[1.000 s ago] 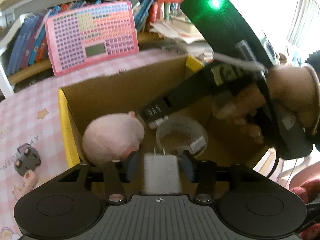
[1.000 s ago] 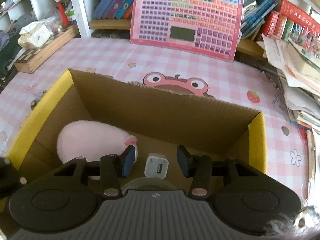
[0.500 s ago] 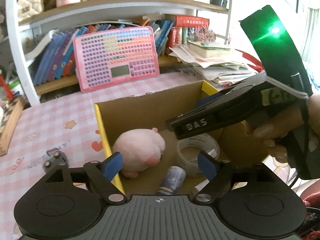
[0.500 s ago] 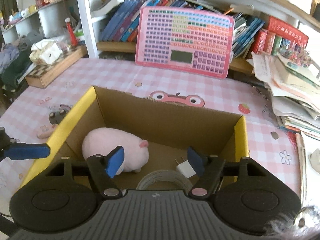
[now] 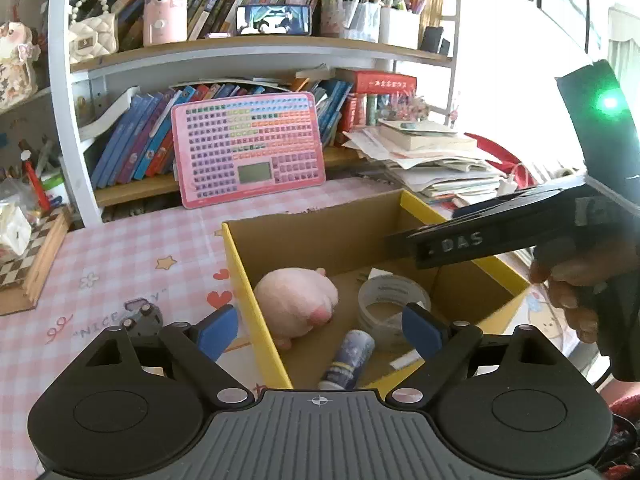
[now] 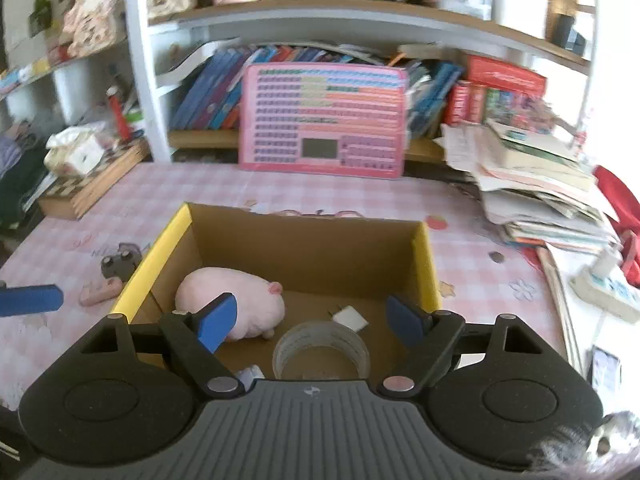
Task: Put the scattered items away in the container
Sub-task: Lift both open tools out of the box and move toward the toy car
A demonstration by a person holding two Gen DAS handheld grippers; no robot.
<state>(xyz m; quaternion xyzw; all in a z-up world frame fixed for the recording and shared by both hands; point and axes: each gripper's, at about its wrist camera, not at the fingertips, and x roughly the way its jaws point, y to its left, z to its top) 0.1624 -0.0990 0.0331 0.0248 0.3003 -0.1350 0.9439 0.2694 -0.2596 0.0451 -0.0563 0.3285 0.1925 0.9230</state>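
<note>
Inside the cardboard box lie a pink plush, tape roll and white charger; above it, left gripper and right gripper jaws stand apart, empty.

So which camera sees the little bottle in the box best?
The left wrist view: the little bottle lies in the open beside the tape roll. The right wrist view shows only a sliver of it behind the gripper body.

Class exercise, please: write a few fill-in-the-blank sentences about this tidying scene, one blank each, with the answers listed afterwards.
1. The pink plush toy lies inside the cardboard ____.
2. The roll of clear tape lies to the ____ of the plush toy in the right wrist view.
3. The toy car sits ____ the box.
4. Both grippers, left and right, are ____.

Answers: box; right; outside; open
</note>
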